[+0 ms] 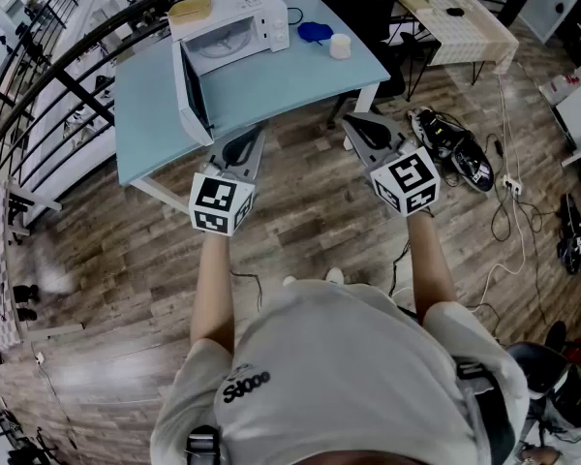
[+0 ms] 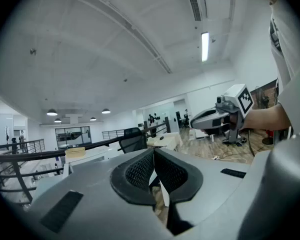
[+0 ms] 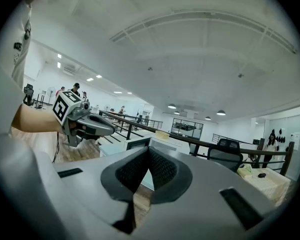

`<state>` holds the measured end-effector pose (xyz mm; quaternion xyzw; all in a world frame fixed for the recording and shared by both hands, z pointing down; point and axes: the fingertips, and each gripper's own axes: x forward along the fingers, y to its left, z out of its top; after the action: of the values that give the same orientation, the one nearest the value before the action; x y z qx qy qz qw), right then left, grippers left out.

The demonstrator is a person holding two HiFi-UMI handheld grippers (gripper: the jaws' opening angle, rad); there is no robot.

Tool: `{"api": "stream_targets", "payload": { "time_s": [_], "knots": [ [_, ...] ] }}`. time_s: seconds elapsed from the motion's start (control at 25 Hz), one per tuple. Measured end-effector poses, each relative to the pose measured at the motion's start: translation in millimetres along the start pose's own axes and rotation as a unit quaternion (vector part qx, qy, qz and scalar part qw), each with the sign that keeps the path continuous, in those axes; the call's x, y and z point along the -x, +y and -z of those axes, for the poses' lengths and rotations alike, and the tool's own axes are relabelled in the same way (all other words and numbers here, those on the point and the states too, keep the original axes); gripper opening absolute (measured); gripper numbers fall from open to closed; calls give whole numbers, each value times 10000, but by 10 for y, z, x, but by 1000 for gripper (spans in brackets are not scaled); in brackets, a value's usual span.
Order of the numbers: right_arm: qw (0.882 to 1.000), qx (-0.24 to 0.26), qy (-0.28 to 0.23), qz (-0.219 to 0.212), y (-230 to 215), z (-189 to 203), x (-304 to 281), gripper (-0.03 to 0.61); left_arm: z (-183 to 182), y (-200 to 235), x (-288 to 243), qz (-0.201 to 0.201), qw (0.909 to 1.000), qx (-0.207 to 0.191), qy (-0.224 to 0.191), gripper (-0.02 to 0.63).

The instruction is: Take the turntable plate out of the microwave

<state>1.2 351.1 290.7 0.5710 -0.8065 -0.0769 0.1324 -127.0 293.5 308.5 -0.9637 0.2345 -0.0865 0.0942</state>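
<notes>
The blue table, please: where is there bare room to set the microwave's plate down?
Widest bare patch: in front of the microwave, between its open door and the table's right edge. A narrower strip lies left of the door. Crowded: back right, a blue thing and a white cup.

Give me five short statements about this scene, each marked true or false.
1. The white microwave on the light blue table has its door open. True.
2. The left gripper holds the round pale turntable plate. False: its jaws are shut on nothing, and the plate lies inside the microwave.
3. The right gripper is shut and empty. True.
4. The small blue object sits on top of the microwave. False: it lies on the table, to the microwave's right.
5. Both grippers reach inside the microwave. False: they are short of the table, over the wooden floor.
</notes>
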Motion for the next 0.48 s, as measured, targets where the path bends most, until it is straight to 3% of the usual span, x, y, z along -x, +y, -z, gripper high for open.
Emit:
{"api": "stream_targets", "payload": {
  "time_s": [0.48],
  "knots": [
    [9992, -273, -268, -86, -54, 9, 84, 6, 1, -113, -31, -76, 9999, -57, 134, 18]
  ]
}}
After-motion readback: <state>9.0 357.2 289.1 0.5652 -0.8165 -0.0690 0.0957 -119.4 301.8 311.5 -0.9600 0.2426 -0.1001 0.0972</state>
